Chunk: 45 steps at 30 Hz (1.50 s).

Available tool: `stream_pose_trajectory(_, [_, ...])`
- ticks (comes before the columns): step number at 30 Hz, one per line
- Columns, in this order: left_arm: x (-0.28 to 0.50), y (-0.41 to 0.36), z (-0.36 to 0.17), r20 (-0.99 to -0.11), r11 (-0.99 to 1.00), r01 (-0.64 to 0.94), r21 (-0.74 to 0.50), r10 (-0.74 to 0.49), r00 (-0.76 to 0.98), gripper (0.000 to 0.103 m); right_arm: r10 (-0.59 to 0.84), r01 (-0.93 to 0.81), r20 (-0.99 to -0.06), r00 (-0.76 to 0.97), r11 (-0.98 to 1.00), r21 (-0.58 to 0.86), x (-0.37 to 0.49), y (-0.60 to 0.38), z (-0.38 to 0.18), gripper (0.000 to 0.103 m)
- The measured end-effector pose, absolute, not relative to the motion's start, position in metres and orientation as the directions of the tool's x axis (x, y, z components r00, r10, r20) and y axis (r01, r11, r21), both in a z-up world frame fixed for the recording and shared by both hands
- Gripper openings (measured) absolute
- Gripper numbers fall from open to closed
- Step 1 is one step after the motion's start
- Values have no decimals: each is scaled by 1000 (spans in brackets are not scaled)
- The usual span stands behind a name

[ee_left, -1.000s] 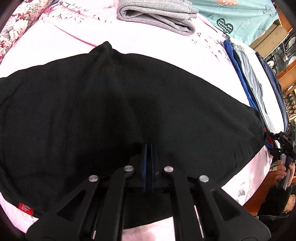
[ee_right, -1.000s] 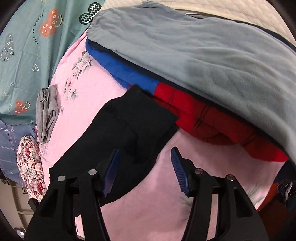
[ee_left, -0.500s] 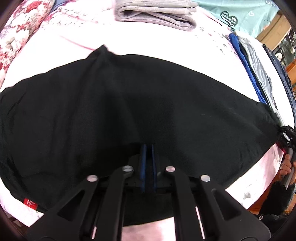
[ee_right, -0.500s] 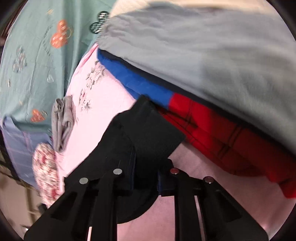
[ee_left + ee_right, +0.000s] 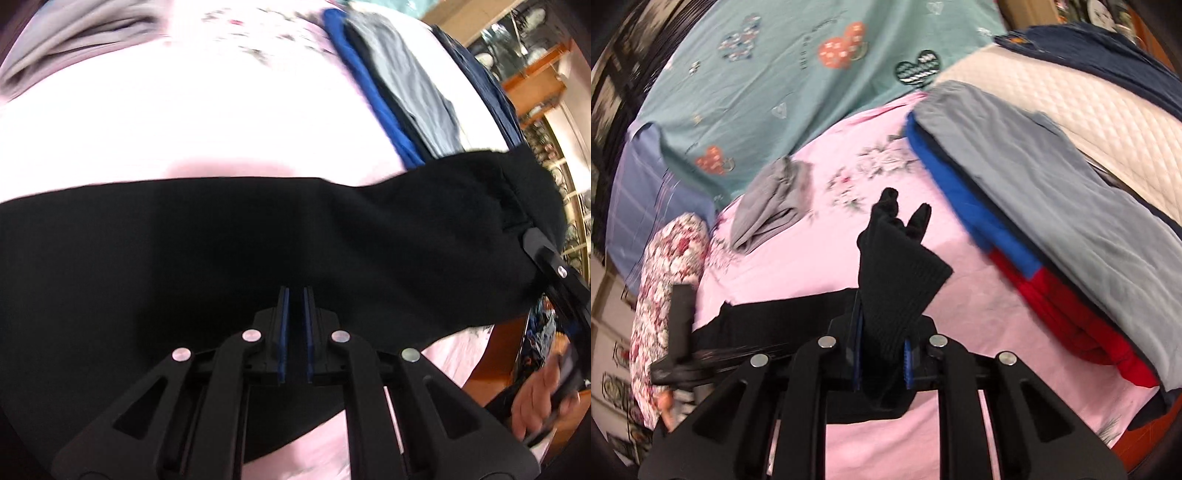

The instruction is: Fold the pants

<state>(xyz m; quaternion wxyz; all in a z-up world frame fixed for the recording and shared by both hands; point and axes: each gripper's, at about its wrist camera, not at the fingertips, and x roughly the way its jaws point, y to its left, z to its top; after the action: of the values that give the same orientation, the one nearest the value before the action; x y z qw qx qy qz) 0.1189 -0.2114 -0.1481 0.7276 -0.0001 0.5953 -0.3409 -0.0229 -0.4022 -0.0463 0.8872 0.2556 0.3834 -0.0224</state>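
Both grippers clamped on the black pants (image 5: 258,236): left gripper (image 5: 294,330) on the near edge, right gripper (image 5: 881,356) on the cuff, raised over the pink sheet (image 5: 798,266). Mid-fold; next move probably needs both edges carried across together, kept taut.

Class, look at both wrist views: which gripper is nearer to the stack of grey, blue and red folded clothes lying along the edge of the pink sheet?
Right. The right gripper, clamping the black pants' ribbed cuff, sits beside the stack of folded clothes. The left gripper grips the pants farther along, away from the stack.
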Motion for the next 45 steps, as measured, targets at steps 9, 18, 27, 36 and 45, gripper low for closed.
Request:
stream_pose_trajectory(9, [120,-219,-154,-855,739,521,-426,-518,35,8,164,228,-691,703,869,438,-19,-388,-40,17])
stream_pose_trajectory(18, [132,-8,-115,-851,933,240,-268,-346,396,54,139,253,-702,699,869,425,-19,-384,-39,17])
stream_pose_trajectory(27, [142,177,-150,-887,975,-70,-209,-159,433,54,130,227,-737,663,904,363,3,-351,-38,17])
stream_pose_trajectory(36, [142,171,-153,-877,984,-18,-177,-150,456,60,172,30,-756,632,969,246,43,-249,-15,17])
stream_pose_trajectory(45, [136,198,-156,-824,929,3,-369,-329,462,60,251,-256,-841,480,957,140,112,-101,-56,17])
